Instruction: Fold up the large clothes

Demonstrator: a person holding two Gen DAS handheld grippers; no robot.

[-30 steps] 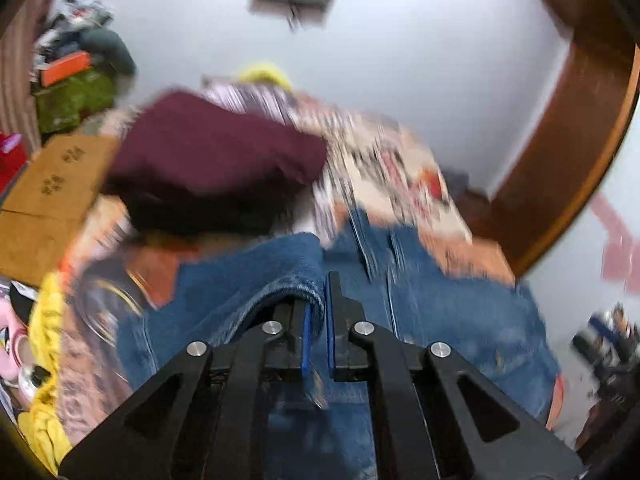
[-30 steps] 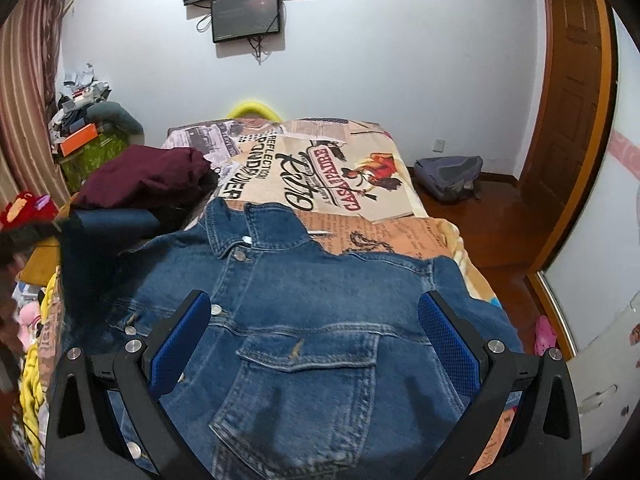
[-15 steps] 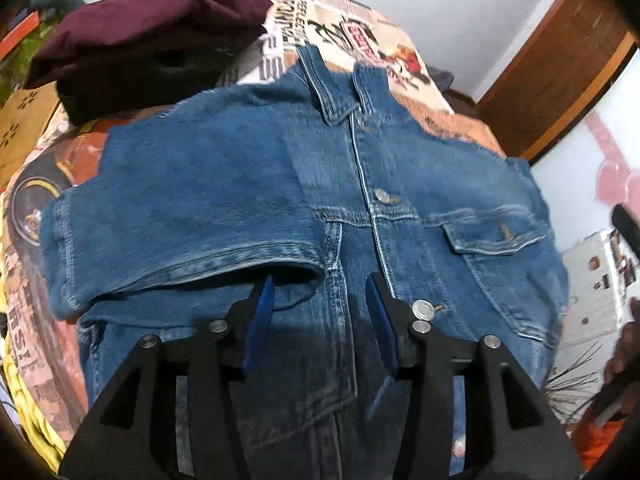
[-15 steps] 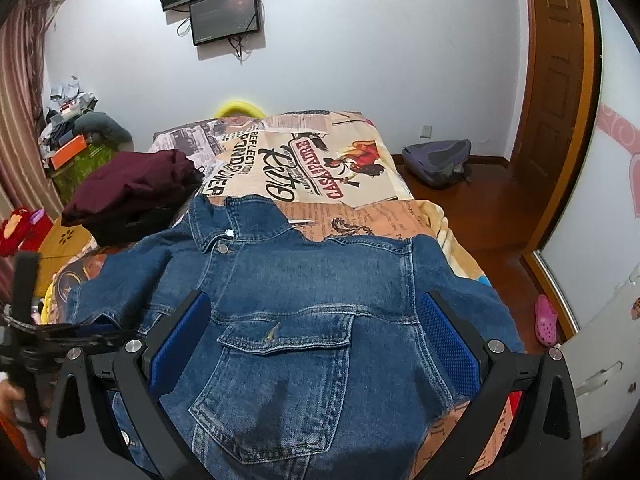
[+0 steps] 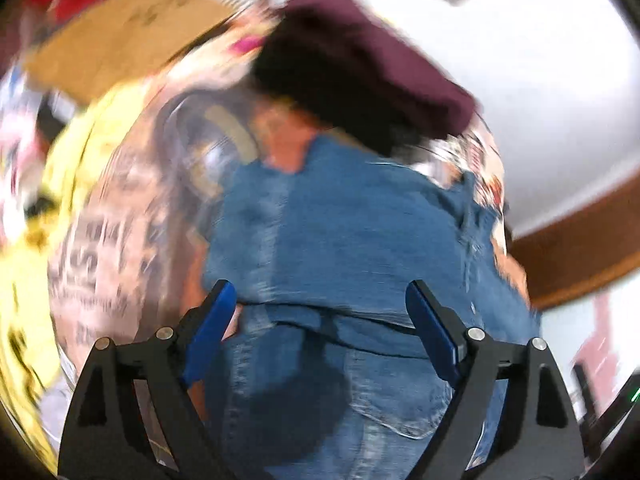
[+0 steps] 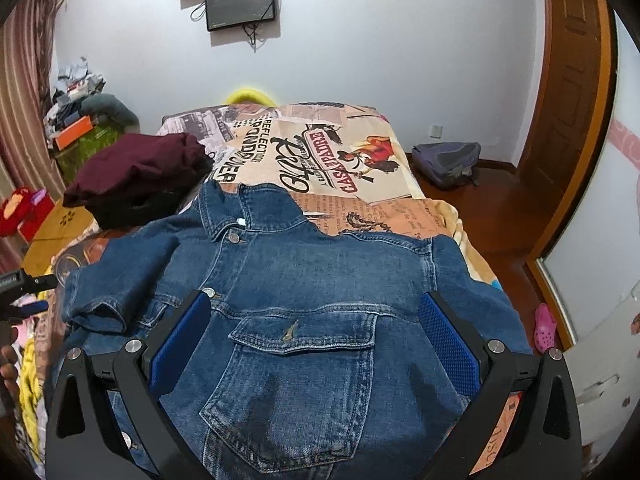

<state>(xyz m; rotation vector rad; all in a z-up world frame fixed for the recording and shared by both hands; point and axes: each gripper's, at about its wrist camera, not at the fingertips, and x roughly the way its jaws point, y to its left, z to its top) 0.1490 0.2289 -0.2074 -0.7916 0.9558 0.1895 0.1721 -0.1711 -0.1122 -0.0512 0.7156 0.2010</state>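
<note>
A blue denim jacket lies front up on the bed, collar toward the far wall. Its left sleeve is folded in over the body. The jacket also shows, blurred, in the left wrist view. My left gripper is open and empty above the folded sleeve. My right gripper is open and empty above the chest pocket. The left gripper's tip shows at the left edge of the right wrist view.
A pile of maroon and black clothes sits on the bed beyond the jacket's left shoulder. A grey backpack lies on the floor to the right. A cardboard box and clutter stand to the left.
My left gripper let go of the sleeve, which now lies folded over the jacket body, opened wide and swung left. The right gripper stayed open and nearly still.
</note>
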